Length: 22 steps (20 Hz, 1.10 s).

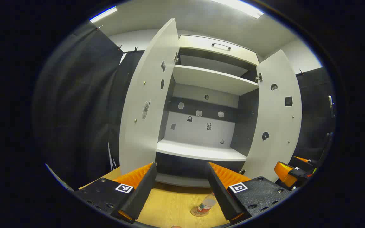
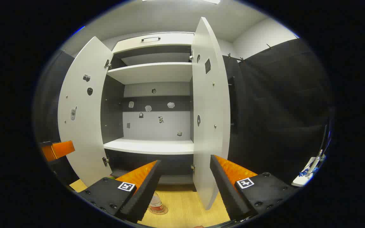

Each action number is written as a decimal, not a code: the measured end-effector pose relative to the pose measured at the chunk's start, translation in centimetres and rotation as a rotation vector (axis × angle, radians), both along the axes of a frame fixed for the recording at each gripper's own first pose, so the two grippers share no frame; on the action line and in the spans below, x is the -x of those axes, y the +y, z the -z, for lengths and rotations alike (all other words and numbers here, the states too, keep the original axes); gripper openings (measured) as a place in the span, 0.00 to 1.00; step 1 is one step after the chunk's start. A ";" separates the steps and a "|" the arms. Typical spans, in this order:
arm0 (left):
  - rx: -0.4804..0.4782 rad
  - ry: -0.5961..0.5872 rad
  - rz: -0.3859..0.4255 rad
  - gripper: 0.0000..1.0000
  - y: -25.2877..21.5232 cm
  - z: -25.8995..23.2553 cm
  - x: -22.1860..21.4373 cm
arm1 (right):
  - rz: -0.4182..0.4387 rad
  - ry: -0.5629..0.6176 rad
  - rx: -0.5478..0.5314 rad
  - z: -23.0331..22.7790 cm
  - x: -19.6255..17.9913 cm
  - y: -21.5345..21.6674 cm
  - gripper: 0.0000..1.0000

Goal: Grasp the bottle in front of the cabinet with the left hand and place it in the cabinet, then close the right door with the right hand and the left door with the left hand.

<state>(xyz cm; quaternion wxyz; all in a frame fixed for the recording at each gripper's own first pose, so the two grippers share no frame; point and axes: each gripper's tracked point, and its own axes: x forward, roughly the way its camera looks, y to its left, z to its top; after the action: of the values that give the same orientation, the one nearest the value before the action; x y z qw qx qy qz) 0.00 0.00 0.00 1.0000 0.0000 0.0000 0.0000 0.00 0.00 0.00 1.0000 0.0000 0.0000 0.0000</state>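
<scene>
reach step: left gripper [image 1: 181, 186] gaping, empty (right gripper [image 2: 185, 183] too), bottle [image 1: 206, 204] seemingly upright below; next, lower around it

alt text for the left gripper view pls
A white cabinet stands with both doors open and bare shelves; a small bottle stands on the wooden table before it, between the open jaws of the left gripper.

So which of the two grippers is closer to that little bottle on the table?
Left, I'd judge. The bottle stands just beyond the left gripper, by its right finger. The right gripper has it further off, beside its left finger.
</scene>
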 end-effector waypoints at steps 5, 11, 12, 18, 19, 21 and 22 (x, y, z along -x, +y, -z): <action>-0.017 -0.028 -0.027 0.94 0.8 -0.8 0.3 | -0.008 -0.013 0.017 -0.6 -0.2 0.3 1.00; -0.013 -0.047 -0.027 0.92 0.5 -2.0 0.9 | -0.020 -0.014 0.009 -1.0 0.1 0.9 1.00; -0.015 -0.047 -0.026 0.94 0.4 -2.0 1.0 | -0.021 -0.011 0.012 -1.1 0.2 1.0 1.00; -0.010 -0.041 -0.006 0.94 -0.3 -1.6 1.0 | -0.004 -0.015 0.033 -1.2 0.6 0.5 1.00; -0.009 -0.037 -0.003 0.94 -0.4 -1.4 1.0 | -0.003 -0.014 0.032 -1.2 0.8 0.5 1.00; -0.006 -0.027 0.005 0.94 -0.7 -0.9 0.8 | 0.003 -0.011 0.034 -1.1 1.0 0.2 0.92; -0.004 -0.020 0.012 0.94 -0.9 -0.5 0.7 | 0.006 -0.008 0.036 -1.1 1.0 0.1 0.92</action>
<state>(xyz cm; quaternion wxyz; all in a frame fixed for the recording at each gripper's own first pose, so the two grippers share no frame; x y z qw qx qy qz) -0.68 -0.88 0.49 0.9999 0.0018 -0.0102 -0.0058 -1.03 0.11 1.11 0.9998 -0.0182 -0.0042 -0.0031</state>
